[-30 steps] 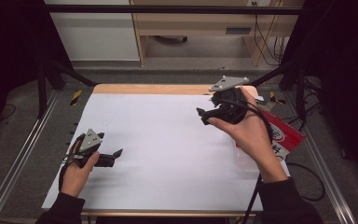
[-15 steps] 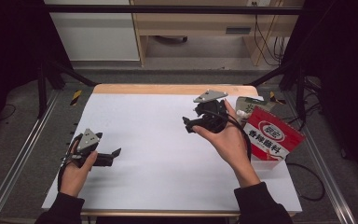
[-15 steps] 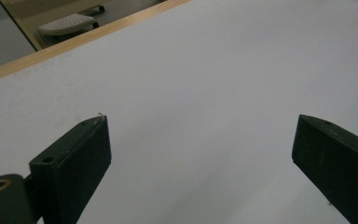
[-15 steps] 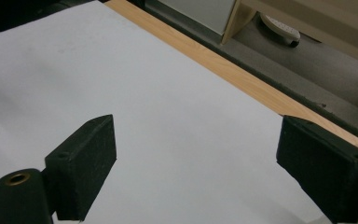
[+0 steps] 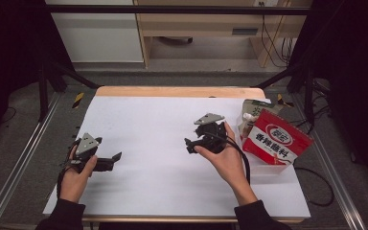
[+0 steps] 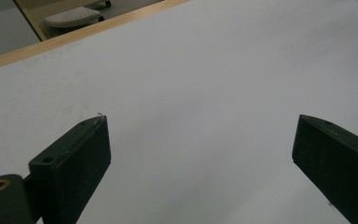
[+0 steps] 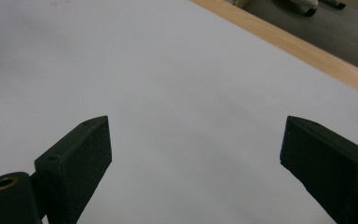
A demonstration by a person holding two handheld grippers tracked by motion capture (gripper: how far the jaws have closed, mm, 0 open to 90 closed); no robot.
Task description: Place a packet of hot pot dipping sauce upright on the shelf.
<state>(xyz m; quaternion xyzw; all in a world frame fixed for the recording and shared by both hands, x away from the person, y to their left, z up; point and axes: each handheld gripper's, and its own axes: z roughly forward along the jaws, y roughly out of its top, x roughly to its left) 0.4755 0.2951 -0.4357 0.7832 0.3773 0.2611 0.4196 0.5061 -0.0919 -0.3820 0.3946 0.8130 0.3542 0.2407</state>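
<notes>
Right claw (image 5: 189,145) jaws wide, empty, over bare bench (image 5: 148,120); red pouch (image 5: 279,139) lies behind it, near wrist side, w/ grey-green pouch (image 5: 252,111) touching. Left claw (image 5: 117,157) wide too, well apart, prob. parked, waiting.

Red and white pouch (image 5: 279,140), black grippers
White table sheet (image 5: 153,129) edged in pale wood; grey-green packet (image 5: 252,109) behind.

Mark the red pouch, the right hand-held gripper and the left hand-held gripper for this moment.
red pouch (image 5: 279,141): high view, on its printed front face.
right hand-held gripper (image 5: 190,145): high view, midway between its fingertips.
left hand-held gripper (image 5: 116,157): high view, midway between its fingertips.
</notes>
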